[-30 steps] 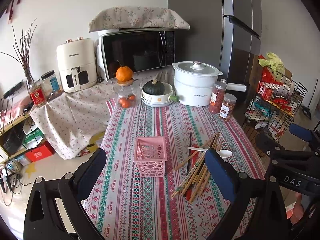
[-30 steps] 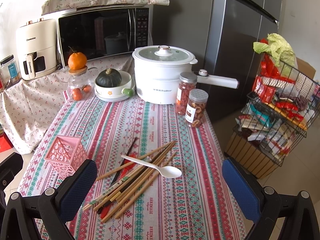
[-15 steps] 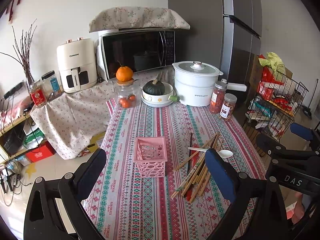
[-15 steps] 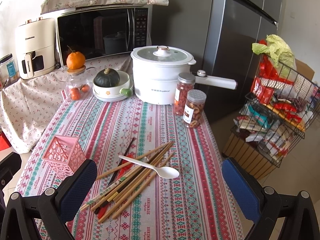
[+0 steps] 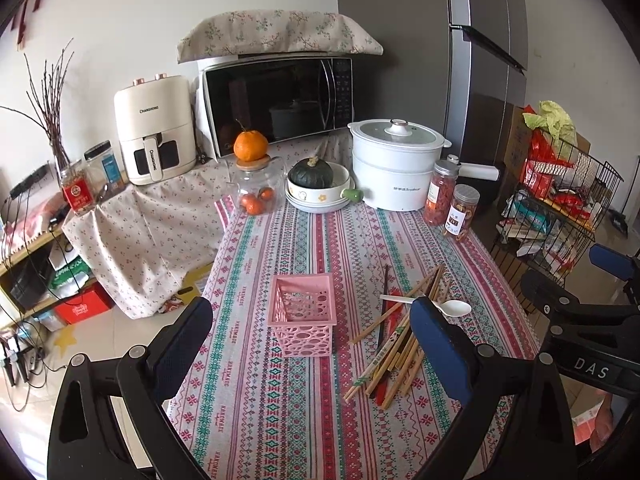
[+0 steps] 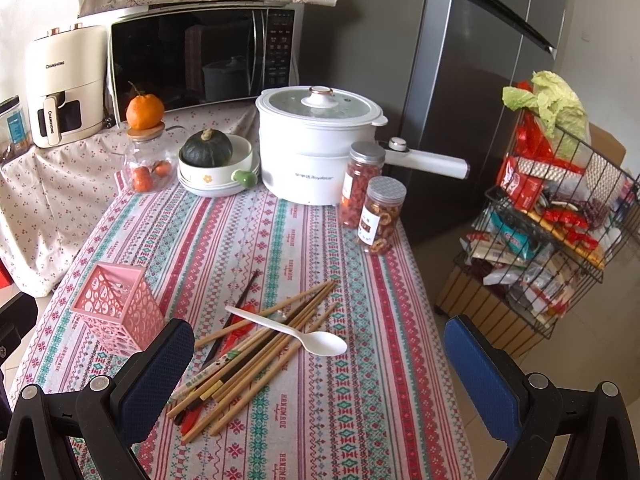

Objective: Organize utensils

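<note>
A pile of wooden chopsticks (image 6: 256,356) lies on the patterned tablecloth, with a white plastic spoon (image 6: 316,340) across it. The pile also shows in the left wrist view (image 5: 394,354), with the spoon (image 5: 450,308). A pink perforated basket (image 5: 302,312) stands upright left of the pile; it also shows in the right wrist view (image 6: 116,306). My left gripper (image 5: 312,340) is open and empty, held above the table in front of the basket. My right gripper (image 6: 320,364) is open and empty, above the pile.
At the table's far end stand a white electric pot (image 6: 316,144), two snack jars (image 6: 374,200), a bowl with a green squash (image 6: 212,160) and a glass jar with an orange on top (image 6: 146,152). A wire rack of groceries (image 6: 552,208) stands right of the table.
Both grippers have shifted only slightly; the right view has drifted a little. Nothing on the table has moved.
</note>
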Demonstrator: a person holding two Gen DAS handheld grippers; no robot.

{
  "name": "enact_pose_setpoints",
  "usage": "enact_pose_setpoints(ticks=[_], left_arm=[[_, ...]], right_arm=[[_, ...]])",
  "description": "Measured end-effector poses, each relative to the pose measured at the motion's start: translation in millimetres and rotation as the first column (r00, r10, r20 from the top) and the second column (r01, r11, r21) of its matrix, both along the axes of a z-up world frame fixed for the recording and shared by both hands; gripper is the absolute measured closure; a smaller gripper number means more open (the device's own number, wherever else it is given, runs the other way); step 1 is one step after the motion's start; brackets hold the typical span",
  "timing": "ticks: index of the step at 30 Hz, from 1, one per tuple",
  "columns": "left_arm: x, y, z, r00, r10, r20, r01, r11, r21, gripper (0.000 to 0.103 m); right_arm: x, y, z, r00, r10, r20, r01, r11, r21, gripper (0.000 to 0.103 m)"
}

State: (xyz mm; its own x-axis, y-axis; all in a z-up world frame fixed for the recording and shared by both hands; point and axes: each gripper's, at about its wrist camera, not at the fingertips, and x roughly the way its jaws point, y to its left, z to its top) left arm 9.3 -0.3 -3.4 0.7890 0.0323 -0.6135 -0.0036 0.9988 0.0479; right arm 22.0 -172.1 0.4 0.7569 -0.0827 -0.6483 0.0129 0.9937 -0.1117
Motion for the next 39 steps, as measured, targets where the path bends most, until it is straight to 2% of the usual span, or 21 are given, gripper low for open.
enact_pose_setpoints(ticks=[4,7,10,13,16,21,24,27,31,32,34,38,39], left_arm=[[6.9,-5.6,-5.0,1.0,-0.012,-0.012,0.012,1.0,0.025,0.003],[15.3,-7.7,-9.4,0.999,-0.033,-0.04,0.033,0.999,0.008,0.003],[22.4,-10.4,-11.1,0.998,-0.056,-0.033,0.056,0.998,0.014,0.003],[35.8,-14.1,-12.3,0.992,-0.1,-0.074,0.101,0.995,0.008,0.003],[56.2,-20.0,-14.4,0.974,-0.169,-0.151,0.165,0.986,-0.039,0.003],[92.4,-46.7,-25.8,0.931,-0.244,-0.271,0.243,0.969,-0.037,0.004],[113.2,-68.6,-31.1,0.907,-0.277,-0.317,0.273,0.96,-0.058,0.01],[139.0,-93.5,-43.2,0.879,-0.301,-0.369,0.307,0.951,-0.044,0.018],[186.0,-119.1,-81.4,0.836,-0.279,-0.472,0.309,0.951,-0.015,0.04],[197.7,-123.0,-93.3,0.821,-0.279,-0.498,0.303,0.952,-0.034,0.049],[218.9,-128.4,-117.8,0.793,-0.276,-0.543,0.284,0.956,-0.071,0.06],[244.8,-146.0,-157.9,0.762,-0.291,-0.578,0.29,0.952,-0.097,0.077],[248.8,-149.8,-164.9,0.754,-0.303,-0.582,0.295,0.949,-0.112,0.078]], right_arm=[[7.0,-7.4,-1.7,1.0,-0.01,-0.013,0.01,1.0,0.003,0.0],[16.5,-13.4,-4.8,0.999,-0.013,-0.036,0.013,1.0,-0.005,0.0],[29.2,-26.1,-11.7,0.996,-0.023,-0.086,0.025,0.999,0.03,0.0],[41.8,-42.1,-20.6,0.99,-0.051,-0.133,0.059,0.996,0.06,0.0],[58.3,-58.9,-31.7,0.977,-0.062,-0.206,0.085,0.991,0.106,0.0],[87.3,-87.2,-56.5,0.94,-0.102,-0.326,0.153,0.979,0.137,0.0],[101.9,-102.8,-70.7,0.916,-0.11,-0.385,0.185,0.969,0.163,0.0],[112.8,-113.9,-83.5,0.897,-0.113,-0.427,0.204,0.964,0.173,0.0],[123.4,-125.8,-99.7,0.873,-0.116,-0.474,0.222,0.959,0.174,0.002],[125.2,-128.8,-103.1,0.867,-0.117,-0.485,0.229,0.957,0.179,0.003],[128.6,-133.1,-110.0,0.856,-0.108,-0.506,0.238,0.951,0.199,0.005],[134.7,-140.3,-125.3,0.832,-0.087,-0.548,0.258,0.935,0.243,0.008],[136.5,-141.7,-128.7,0.825,-0.086,-0.558,0.263,0.933,0.246,0.01]])
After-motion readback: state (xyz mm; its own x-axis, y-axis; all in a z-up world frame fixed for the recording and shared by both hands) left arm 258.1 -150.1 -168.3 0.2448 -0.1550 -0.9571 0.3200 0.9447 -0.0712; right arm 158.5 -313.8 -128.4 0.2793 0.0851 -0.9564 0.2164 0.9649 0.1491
